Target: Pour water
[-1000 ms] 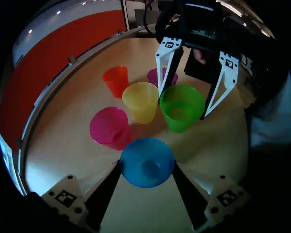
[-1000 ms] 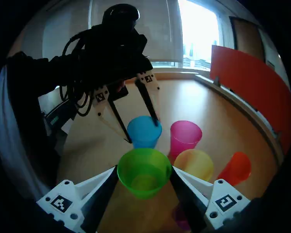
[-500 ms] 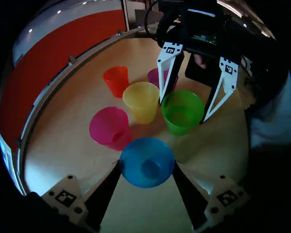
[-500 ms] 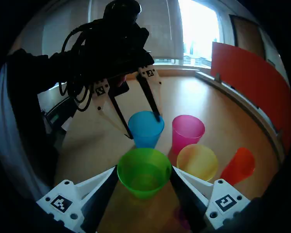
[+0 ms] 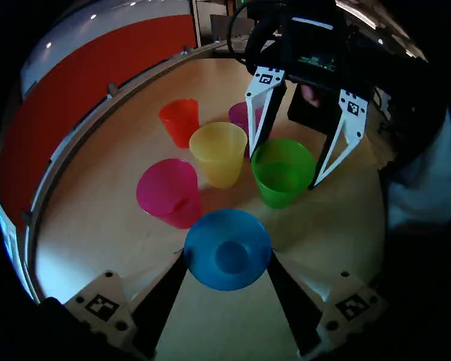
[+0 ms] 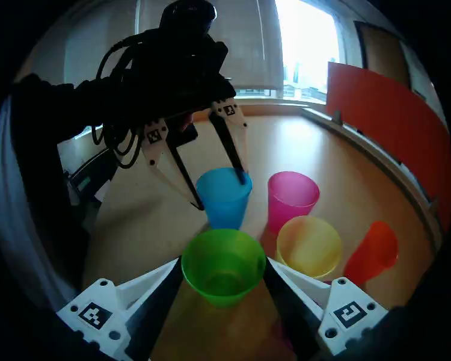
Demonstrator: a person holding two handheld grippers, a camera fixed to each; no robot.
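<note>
In the last 1 s both held cups seem to have risen slightly off the table (image 5: 105, 240) — left gripper (image 5: 227, 257) clamped on the near blue cup (image 5: 228, 243), right gripper (image 6: 223, 263) on the green cup (image 6: 223, 277) farther right — so pouring looks close.

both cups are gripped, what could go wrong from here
The translucent green plastic cup, apparently holding liquid, sits pinched in the right gripper; tilting before it is over the blue plastic cup in the left gripper could spill onto the wooden table. The yellow plastic cup and pink plastic cup stand close and might get knocked.
</note>
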